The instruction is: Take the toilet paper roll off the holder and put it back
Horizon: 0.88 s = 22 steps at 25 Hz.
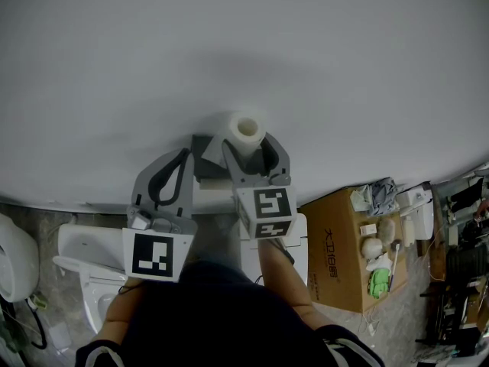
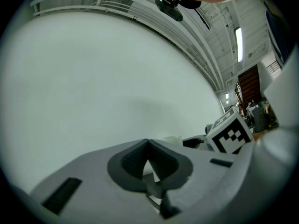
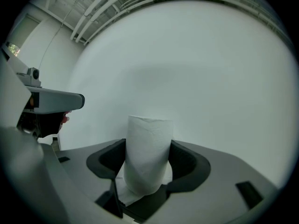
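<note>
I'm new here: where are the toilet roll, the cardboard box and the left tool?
toilet roll [image 3: 148, 148]: right gripper view, on its white paper side.
box [image 1: 340, 277]: head view, on a bare brown part of its top.
left tool [image 2: 148, 143]: left gripper view, where its two closed tips meet.

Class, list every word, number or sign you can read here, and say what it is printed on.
Cardboard box: dark characters on its side, too small to read.
Left marker cube: black-and-white squares, no words.
Right marker cube: the same.
Toilet paper roll: blank.
No legible text anywhere.
</note>
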Each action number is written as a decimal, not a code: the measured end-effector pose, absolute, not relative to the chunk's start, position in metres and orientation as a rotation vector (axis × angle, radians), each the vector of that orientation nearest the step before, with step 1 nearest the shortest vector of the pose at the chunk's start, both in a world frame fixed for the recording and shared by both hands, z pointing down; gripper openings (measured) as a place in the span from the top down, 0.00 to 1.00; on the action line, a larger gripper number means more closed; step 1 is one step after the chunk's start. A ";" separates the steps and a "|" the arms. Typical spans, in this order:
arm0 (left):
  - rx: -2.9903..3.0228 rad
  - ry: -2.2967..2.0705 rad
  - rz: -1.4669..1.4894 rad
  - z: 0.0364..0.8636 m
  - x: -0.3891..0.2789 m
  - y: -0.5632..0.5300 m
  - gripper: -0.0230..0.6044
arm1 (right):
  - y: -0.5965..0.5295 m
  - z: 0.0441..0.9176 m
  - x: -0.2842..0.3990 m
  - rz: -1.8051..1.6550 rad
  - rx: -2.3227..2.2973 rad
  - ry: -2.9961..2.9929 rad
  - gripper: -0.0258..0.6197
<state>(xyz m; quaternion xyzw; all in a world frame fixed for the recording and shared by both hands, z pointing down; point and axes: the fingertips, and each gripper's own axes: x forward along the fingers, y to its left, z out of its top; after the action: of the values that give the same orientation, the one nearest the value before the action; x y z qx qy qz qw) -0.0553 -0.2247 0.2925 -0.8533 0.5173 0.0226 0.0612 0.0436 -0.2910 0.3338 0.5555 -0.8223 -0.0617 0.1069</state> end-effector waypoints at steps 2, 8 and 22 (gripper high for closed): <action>-2.583 1.566 0.065 0.293 -0.054 -0.224 0.97 | -0.291 0.334 0.043 -0.177 1.626 -2.421 0.50; -2.582 1.572 0.057 0.295 -0.054 -0.223 0.97 | -0.292 0.337 0.045 -0.160 1.618 -2.413 0.50; -2.576 1.594 0.040 0.297 -0.058 -0.220 0.97 | -0.294 0.337 0.047 -0.069 1.598 -2.414 0.50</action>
<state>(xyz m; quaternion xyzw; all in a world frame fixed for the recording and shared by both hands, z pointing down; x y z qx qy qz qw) -0.0582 -0.2205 0.2965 -0.8489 0.5253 0.0133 0.0562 0.0472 -0.2943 0.3374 0.5477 -0.8273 -0.0237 0.1226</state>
